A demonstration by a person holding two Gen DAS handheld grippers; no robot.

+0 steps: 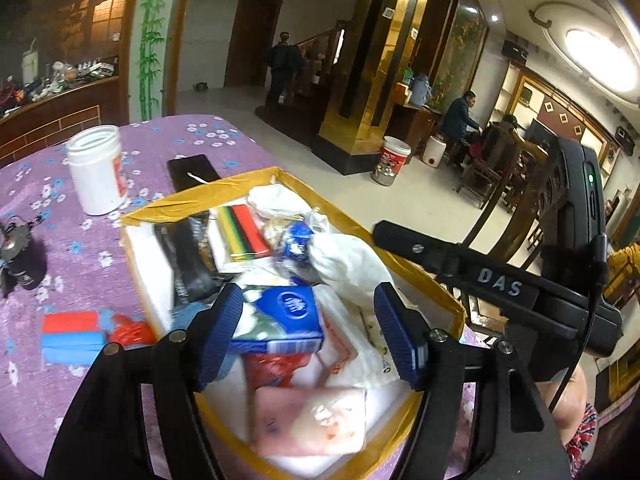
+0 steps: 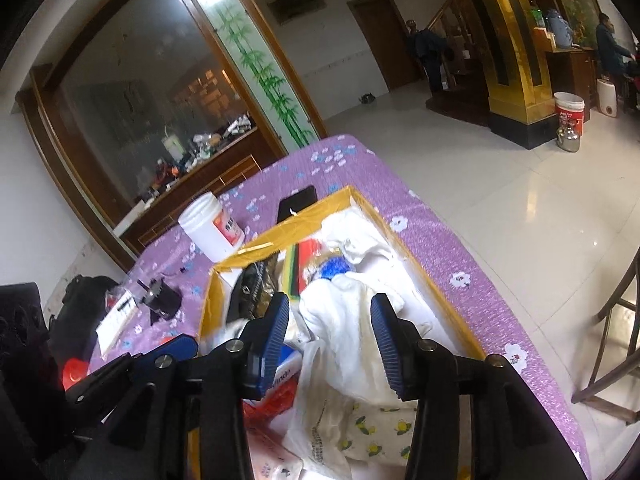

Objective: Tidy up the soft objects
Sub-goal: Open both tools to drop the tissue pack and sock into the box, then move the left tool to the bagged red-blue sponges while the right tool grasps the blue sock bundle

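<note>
Centrally, a purple flowered table (image 1: pixel 120 248) is occupied by a yellow-taped box (image 1: pixel 192 200), its long axis running away from the cameras. Inside, white cloths (image 2: pixel 344 320), a blue carton (image 1: pixel 288 316) and a pink packet (image 1: pixel 312 420) are piled. Beside it stands a white jar (image 1: pixel 96 168). Above, the left claw (image 1: pixel 308 336) and right claw (image 2: pixel 330 344) are held open, empty.
</note>
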